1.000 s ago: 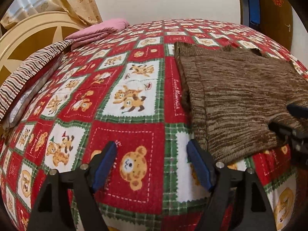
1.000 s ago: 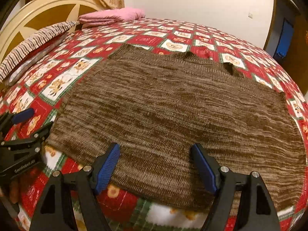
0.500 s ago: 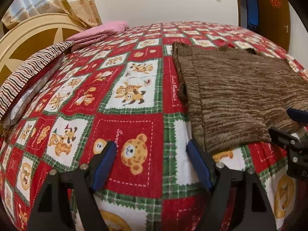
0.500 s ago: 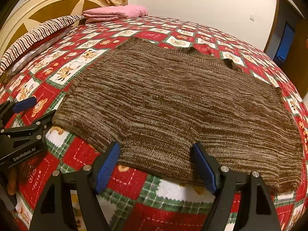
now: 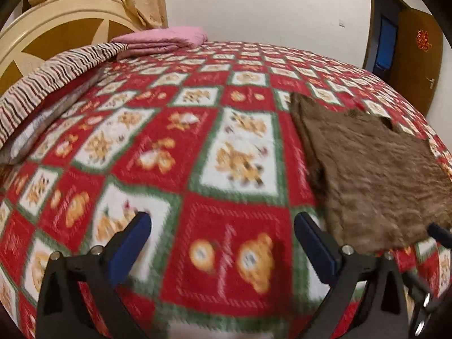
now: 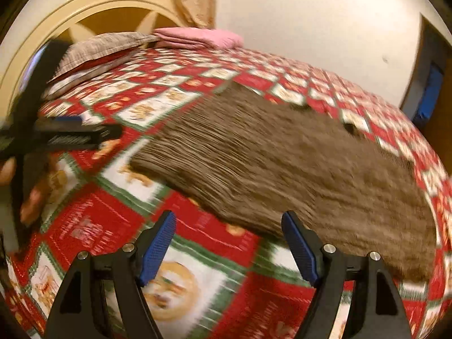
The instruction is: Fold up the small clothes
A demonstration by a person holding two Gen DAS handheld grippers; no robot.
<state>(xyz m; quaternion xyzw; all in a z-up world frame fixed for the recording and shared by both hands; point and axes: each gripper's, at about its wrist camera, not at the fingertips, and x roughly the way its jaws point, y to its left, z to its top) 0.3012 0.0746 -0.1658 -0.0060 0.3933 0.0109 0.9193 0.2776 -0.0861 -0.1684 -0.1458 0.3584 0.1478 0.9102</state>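
Note:
A brown knitted sweater [image 6: 282, 163] lies flat on the red teddy-bear bedspread [image 6: 93, 226]; in the left wrist view the sweater [image 5: 378, 175] sits at the right. My left gripper [image 5: 223, 243] hovers over bare bedspread to the left of the sweater's near corner, its jaws opening wide with nothing between them. My right gripper [image 6: 228, 243] stands open above the bedspread just short of the sweater's near hem, empty. The left gripper [image 6: 70, 135] also shows blurred at the left edge of the right wrist view, with a hand under it.
A striped pillow [image 5: 56, 79] and a folded pink cloth [image 5: 163, 39] lie by the cream headboard [image 5: 56, 34] at the far left. A brown door [image 5: 415, 62] stands at the far right. The bedspread [image 5: 158, 152] stretches wide to the left of the sweater.
Both grippers have drawn back from the sweater's near edge and risen a little. The left jaws have spread wider. The sweater has not moved.

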